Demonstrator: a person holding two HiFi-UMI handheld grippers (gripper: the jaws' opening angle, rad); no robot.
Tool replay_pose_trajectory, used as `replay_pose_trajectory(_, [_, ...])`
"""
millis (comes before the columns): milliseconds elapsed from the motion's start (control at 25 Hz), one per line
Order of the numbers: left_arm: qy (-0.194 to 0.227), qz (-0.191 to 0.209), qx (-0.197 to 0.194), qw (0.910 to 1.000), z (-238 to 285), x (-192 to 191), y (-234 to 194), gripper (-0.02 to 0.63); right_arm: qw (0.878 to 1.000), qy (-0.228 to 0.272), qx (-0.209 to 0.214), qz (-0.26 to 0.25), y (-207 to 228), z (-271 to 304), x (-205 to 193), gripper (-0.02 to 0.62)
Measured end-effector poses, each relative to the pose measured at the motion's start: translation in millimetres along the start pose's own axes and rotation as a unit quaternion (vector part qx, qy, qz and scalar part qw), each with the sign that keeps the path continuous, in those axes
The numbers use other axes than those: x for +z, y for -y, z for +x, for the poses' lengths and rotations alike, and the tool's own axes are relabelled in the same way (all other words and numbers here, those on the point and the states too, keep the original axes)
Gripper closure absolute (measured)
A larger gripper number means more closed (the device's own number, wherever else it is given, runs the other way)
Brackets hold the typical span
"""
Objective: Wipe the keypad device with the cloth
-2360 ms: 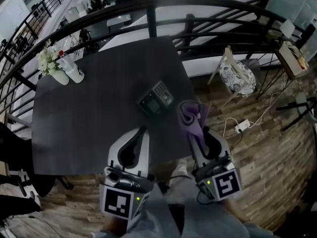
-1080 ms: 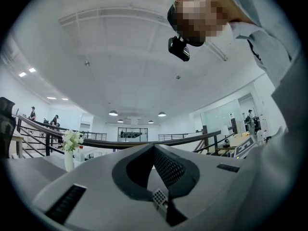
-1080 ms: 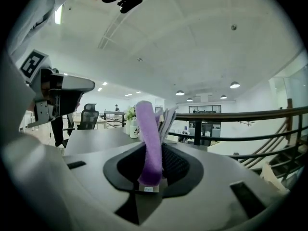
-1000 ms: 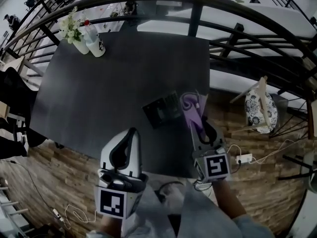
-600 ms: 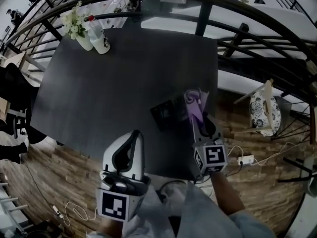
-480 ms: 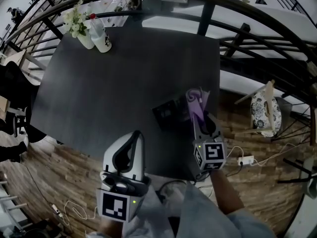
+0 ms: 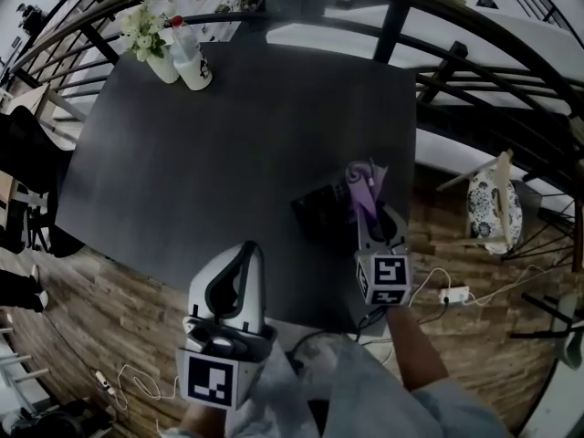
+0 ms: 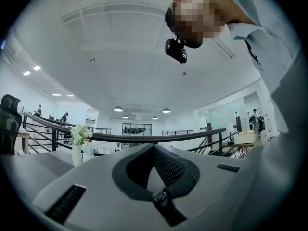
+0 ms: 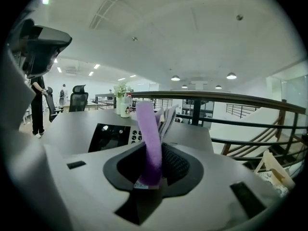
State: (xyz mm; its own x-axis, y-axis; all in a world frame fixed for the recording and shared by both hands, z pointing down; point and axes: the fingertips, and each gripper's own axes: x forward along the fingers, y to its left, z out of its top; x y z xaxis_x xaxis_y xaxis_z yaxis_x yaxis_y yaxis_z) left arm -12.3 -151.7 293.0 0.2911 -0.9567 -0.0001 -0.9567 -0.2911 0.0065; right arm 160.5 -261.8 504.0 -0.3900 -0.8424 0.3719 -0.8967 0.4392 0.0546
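One fuzzy, folded purple cloth point(image 9: 147, 129) stands clamped in the right gripper point(image 9: 159, 152).

The dark, square bench point(image 7: 228, 153) stands on a wood-plank floor point(image 7: 109, 318). A keypad device point(image 7: 321, 210) lies flat on it near the right front corner, set askew to the edges. At the far left corner a white vase point(image 7: 162, 62) of flowers and a white bottle point(image 7: 193, 67) stand upright, just beside each other. The rest of the top is bare. A white power strip point(image 7: 449, 295) lies on the floor to the right.
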Motion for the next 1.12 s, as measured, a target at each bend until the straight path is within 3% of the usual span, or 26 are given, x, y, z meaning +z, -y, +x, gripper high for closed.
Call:
replay_pose_trajectory(520, [-0.033, -0.003, 0.000, 0.9994, 17, -39, -13, 0.594, 0.999, 0.007, 0.033, -0.015, -44, -4, 6, 0.497])
replay_pose_trajectory(880, [-0.042, 0.007, -0.018, 0.9989, 27, -49, -6, 0.594, 0.987, 0.002, 0.126, -0.095, -104, -15, 0, 0.497])
replay_pose_trajectory(1120, [-0.044, 0.006, -0.019, 0.9989, 27, -49, -9, 0.594, 0.978, -0.003, 0.180, -0.103, -131, -25, -19, 0.497])
